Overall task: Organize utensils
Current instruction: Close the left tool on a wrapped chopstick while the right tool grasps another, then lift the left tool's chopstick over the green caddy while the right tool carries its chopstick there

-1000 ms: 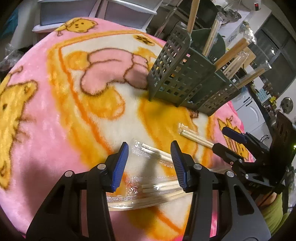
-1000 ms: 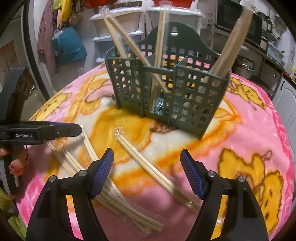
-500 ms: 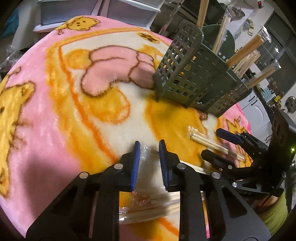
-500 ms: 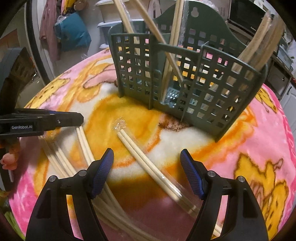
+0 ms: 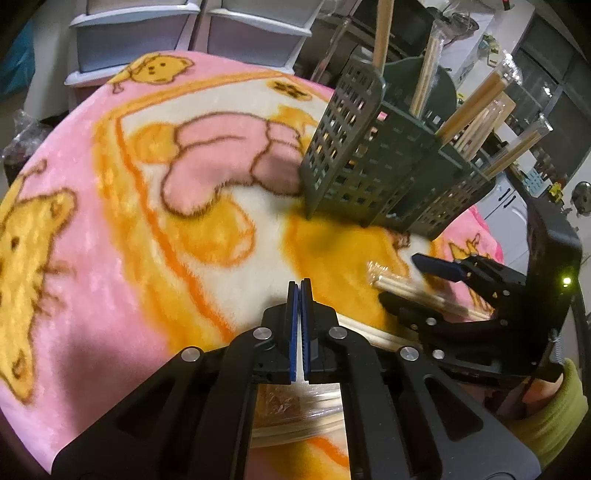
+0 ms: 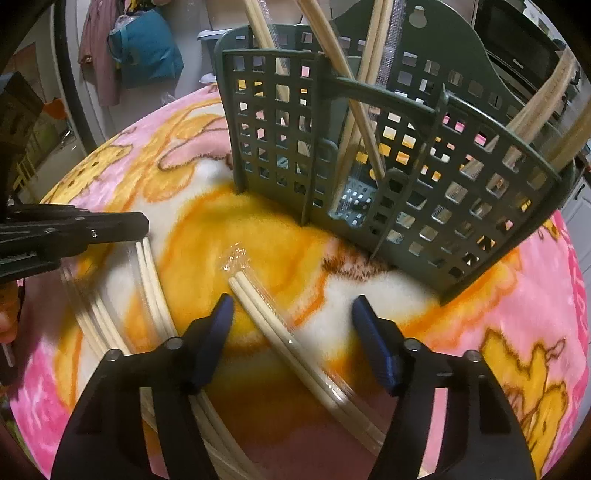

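Observation:
A dark green slotted caddy [image 5: 369, 173] [image 6: 406, 184] stands on the blanket with wrapped chopsticks upright in its compartments. Several clear-wrapped chopstick packs lie flat in front of it. My left gripper [image 5: 300, 284] [image 6: 144, 223] is shut; it appears to pinch the wrapper end of one pack [image 6: 149, 273] [image 5: 295, 417], most of which is hidden under the fingers. My right gripper [image 6: 292, 301] [image 5: 400, 277] hangs low over another wrapped pair [image 6: 266, 314] [image 5: 406, 291]. That pair lies between its jaws, which are closing without touching it.
A pink and orange cartoon blanket [image 5: 110, 221] covers the round table. White drawer units [image 5: 147, 33] stand behind it, and a teal bag [image 6: 147, 48] hangs at the back left. A green sleeve [image 5: 554, 417] shows behind the right gripper. More packs [image 6: 99, 325] lie left.
The left jaws went from wide apart to fully shut over the wrapper end of a pack. The right gripper moved forward and lower over its pair, and its jaws narrowed slightly.

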The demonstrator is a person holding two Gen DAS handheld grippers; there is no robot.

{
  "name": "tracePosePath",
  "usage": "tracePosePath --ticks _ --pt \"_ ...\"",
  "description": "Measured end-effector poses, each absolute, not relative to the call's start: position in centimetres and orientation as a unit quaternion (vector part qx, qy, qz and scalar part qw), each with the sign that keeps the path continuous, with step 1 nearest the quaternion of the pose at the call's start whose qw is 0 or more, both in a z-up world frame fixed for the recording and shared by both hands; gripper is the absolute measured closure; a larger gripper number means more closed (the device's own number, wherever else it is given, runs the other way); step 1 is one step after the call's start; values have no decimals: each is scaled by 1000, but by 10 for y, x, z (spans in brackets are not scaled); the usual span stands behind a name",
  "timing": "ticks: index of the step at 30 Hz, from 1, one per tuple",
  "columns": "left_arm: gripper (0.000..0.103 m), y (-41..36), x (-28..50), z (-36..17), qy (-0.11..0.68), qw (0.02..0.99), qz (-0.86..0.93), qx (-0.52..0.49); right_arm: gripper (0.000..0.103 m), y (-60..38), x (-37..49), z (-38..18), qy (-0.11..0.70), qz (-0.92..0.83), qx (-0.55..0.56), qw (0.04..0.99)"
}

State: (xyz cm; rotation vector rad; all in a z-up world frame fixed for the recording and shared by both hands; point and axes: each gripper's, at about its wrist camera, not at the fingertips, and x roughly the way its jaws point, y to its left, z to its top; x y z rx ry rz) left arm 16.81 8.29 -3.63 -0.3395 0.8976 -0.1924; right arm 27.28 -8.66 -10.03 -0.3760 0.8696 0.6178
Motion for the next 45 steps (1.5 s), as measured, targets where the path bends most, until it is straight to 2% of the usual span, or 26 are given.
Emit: tracePosePath --ticks 8,15,45 --pt "103 79 171 -22 415 889 -99 -168 75 -73 272 -96 410 302 -185 840" --pt "103 76 170 -12 404 893 -104 -171 96 -73 269 -92 402 305 -180 844" --pt "103 33 169 56 339 917 -155 -140 97 -153 243 -10 303 277 -61 910"
